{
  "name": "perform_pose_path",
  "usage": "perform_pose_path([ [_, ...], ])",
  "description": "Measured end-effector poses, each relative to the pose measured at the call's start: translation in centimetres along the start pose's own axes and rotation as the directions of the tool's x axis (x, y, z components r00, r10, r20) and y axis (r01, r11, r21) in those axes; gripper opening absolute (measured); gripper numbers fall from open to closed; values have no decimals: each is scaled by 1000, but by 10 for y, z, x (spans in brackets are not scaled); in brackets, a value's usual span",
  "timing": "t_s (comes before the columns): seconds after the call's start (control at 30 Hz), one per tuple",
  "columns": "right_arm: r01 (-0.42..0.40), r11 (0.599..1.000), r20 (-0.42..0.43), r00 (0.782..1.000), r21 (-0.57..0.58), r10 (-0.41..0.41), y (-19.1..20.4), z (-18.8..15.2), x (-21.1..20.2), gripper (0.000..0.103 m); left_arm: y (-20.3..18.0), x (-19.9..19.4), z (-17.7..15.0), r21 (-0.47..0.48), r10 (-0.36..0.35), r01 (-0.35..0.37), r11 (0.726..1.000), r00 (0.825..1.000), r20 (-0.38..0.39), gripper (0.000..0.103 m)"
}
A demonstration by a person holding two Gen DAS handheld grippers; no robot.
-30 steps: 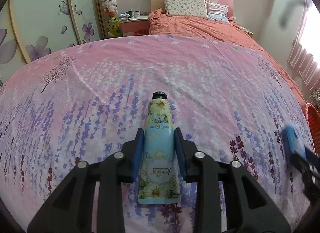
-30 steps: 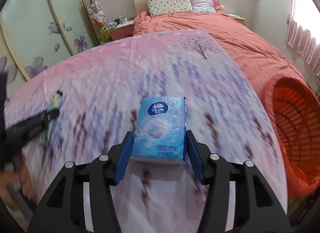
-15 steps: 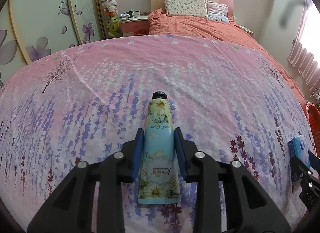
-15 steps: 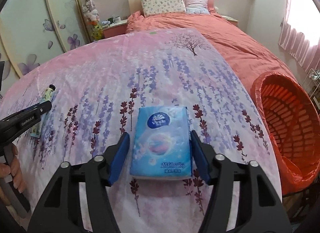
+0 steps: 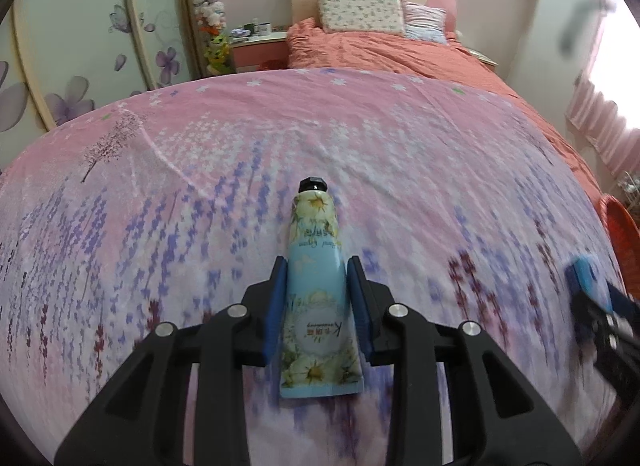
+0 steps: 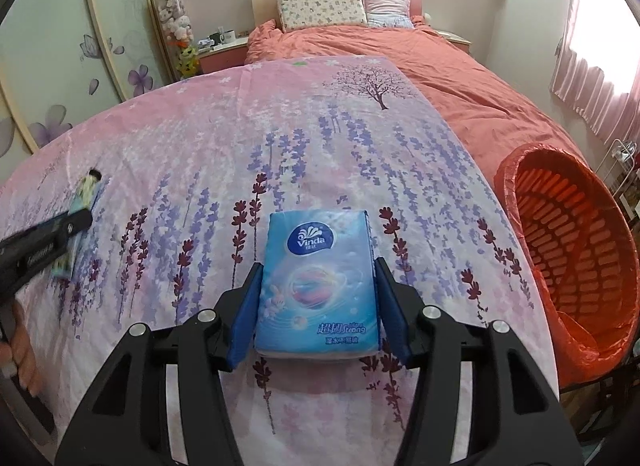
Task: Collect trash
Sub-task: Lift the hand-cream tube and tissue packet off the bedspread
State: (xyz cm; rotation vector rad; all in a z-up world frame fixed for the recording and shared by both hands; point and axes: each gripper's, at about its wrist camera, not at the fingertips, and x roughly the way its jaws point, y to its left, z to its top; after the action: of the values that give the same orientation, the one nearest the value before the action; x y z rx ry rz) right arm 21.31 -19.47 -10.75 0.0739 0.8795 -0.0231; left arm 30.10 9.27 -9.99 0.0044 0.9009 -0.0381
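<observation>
A pale blue hand cream tube (image 5: 316, 225) with a black cap and daisy print sits between the blue pads of my left gripper (image 5: 317, 266), which is shut on its lower half, cap pointing away. My right gripper (image 6: 319, 268) is shut on a blue Vinda tissue pack (image 6: 316, 298), pads pressing on both long sides. Both hang just over the pink lavender-print bedspread (image 6: 280, 125); I cannot tell if either touches it. The left gripper (image 6: 76, 221) and the tube (image 6: 86, 189) show at the right wrist view's left edge, and the right gripper (image 5: 592, 294) is blurred at the left view's right edge.
An orange slatted basket (image 6: 580, 258) lined with an orange bag stands off the bed's right side, its mouth tilted toward me; its rim (image 5: 618, 234) shows in the left wrist view. Pillows (image 6: 320, 7), a headboard and a nightstand lie far ahead. A hand (image 6: 16, 350) is at lower left.
Both grips hold as before. The right wrist view has tipped slightly, and its earlier blur has cleared. The left wrist view is almost unchanged apart from new blur.
</observation>
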Motion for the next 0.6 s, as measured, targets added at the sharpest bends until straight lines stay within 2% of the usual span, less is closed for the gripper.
perform_pose_path([
  [0.17,1,1000,-1,1000,-2,-1,1,-1,-1,55,10,-10,-11,-23,-48,48,999,999,1,33],
  [0.37,1,1000,0,1000,-1,-1,2,-1,-1,56,13,-8,-2,-30,-19,20,999,1000,10,39],
  [0.6,-4,1000,0,1000,2,4,1,0,-1,56,7,2,5,-23,12,-12,1000,1000,0,39],
])
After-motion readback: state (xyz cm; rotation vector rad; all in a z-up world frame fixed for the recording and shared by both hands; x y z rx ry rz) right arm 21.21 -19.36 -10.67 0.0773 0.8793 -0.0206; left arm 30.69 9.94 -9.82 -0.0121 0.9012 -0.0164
